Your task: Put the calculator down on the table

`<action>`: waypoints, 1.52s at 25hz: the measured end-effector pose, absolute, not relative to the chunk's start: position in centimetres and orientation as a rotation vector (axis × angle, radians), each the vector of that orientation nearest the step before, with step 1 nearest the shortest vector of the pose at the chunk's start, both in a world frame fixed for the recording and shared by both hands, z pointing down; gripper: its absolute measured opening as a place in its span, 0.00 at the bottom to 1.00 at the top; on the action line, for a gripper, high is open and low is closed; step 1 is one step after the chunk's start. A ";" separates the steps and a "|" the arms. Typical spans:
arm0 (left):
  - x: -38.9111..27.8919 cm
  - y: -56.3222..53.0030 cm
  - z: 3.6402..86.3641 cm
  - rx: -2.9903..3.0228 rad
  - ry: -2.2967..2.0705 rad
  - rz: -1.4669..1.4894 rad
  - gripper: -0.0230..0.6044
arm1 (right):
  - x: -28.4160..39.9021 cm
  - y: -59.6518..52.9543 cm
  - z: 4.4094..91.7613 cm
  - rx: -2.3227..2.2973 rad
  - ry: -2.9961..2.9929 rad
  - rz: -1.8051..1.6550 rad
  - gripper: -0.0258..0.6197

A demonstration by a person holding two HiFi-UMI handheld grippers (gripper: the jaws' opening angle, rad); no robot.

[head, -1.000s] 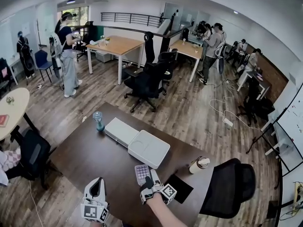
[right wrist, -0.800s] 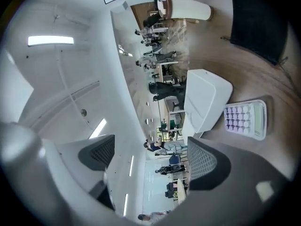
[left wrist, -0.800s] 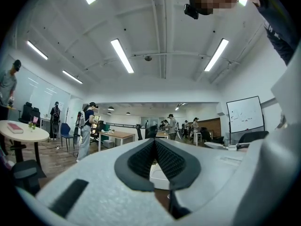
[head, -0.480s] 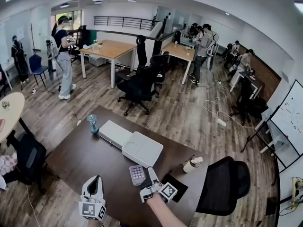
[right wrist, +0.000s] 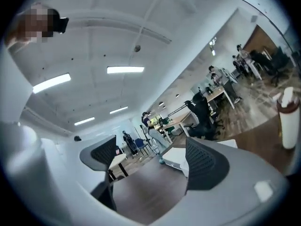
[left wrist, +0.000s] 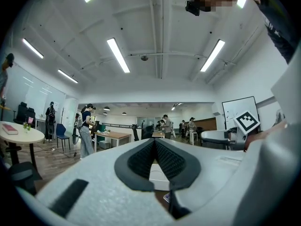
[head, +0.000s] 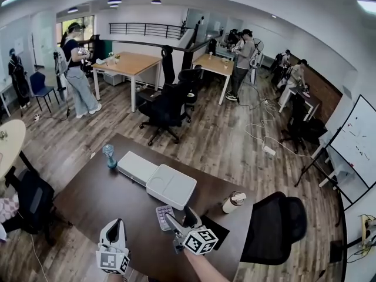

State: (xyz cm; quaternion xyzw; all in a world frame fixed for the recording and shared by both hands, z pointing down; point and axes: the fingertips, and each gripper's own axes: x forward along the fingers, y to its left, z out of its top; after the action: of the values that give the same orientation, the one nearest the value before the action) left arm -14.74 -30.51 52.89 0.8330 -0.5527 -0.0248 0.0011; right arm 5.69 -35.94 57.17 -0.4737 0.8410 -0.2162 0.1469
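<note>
Calculator [head: 164, 215] flat on table [head: 106, 194], right gripper [head: 179, 218] — jaws apart

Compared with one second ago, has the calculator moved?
Yes. The calculator sank slightly onto the table, keeping its place just in front of the white box.

No legible text, brand or number. The marker cube [head: 201, 240] behind the right gripper [head: 177, 216] fingers bears only black-and-white squares; the calculator [head: 161, 214] keys near the fingertips are too small to read.
</note>
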 end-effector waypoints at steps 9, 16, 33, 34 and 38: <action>-14.1 -30.4 52.9 2.623 -1.720 -0.078 0.03 | 4.5 -34.7 55.8 -1.553 2.702 -0.199 0.78; -14.0 -30.5 53.2 2.625 -1.711 -0.068 0.03 | 5.3 -34.7 55.8 -1.590 2.689 -0.190 0.77; -14.2 -30.1 53.0 2.622 -1.721 -0.077 0.03 | 7.7 -34.2 55.0 -1.868 2.556 -0.082 0.06; -14.0 -30.1 52.8 2.625 -1.720 -0.083 0.03 | 7.8 -34.2 54.8 -1.873 2.551 -0.075 0.05; -13.8 -30.4 52.7 2.624 -1.716 -0.085 0.03 | 7.9 -34.2 54.3 -1.882 2.552 -0.037 0.05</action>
State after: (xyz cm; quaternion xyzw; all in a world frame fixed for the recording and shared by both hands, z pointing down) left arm -13.77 -30.36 52.67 0.8366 -0.5472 -0.0272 0.0026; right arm 7.93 -34.22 54.32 -0.5934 0.8047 -0.0116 -0.0150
